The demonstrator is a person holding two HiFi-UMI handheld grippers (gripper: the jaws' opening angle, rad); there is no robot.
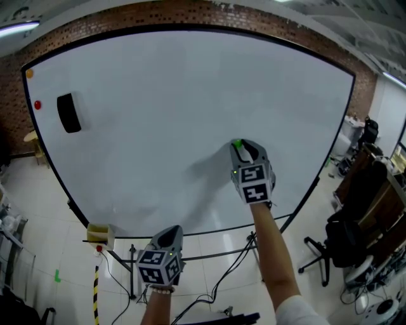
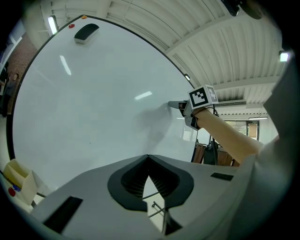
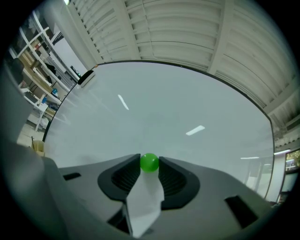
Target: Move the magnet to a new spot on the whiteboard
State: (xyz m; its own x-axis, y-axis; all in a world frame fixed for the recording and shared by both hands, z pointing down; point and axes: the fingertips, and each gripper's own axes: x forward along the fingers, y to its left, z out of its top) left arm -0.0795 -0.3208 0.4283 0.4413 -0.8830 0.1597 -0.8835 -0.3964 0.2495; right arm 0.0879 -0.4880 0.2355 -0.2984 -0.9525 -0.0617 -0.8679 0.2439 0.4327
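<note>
Left gripper: my grey left gripper (image 2: 148, 159) hangs below the board, jaws closed on nothing.
Right gripper: my grey right gripper (image 1: 243, 147) clamps the small round green magnet (image 3: 149, 162) at the wide white whiteboard (image 1: 177, 82); contact unclear.
Progress: magnet gripped; I judge that placing and releasing it remain.
Room: bare board all round; the black oblong eraser (image 1: 68, 113) is far off at the left edge.

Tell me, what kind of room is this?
Probably an office or lab workspace: a big whiteboard on a stand with an eraser stuck to it, a brick wall behind, and a black office chair off to one side.
</note>
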